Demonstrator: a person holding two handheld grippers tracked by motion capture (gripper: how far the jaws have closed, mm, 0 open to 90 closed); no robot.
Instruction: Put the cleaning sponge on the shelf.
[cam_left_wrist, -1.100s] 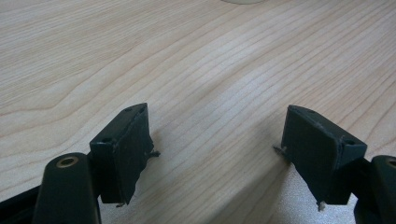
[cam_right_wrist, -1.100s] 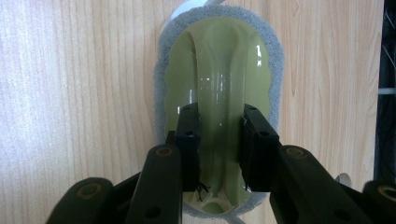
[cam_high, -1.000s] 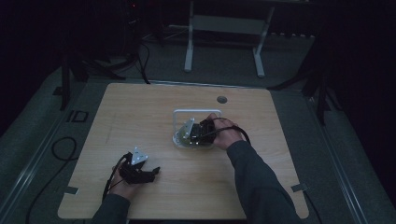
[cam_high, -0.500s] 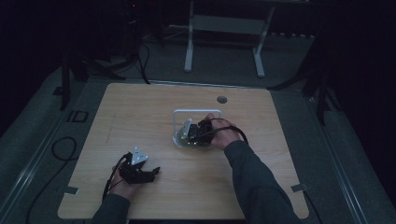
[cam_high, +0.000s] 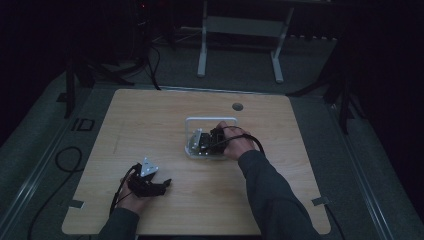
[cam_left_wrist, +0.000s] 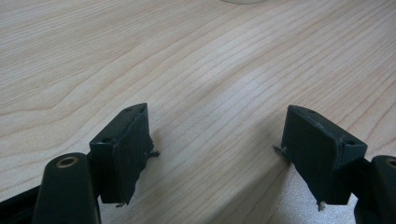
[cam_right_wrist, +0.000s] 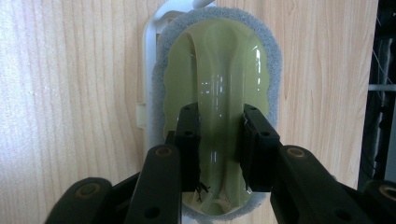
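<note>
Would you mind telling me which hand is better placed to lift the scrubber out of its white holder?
Right. Its tongs are shut on the scrubber handle in the holder. The left tongs rest open on bare table, well away.

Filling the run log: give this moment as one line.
right gripper: shut on green brush handle | brush: in white holder | left gripper: open, on table

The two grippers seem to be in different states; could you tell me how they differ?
The right gripper is shut on the green sponge handle at the white tray; the left gripper stands open with nothing between its jaws, over the bare table. Both have black jaws.
</note>
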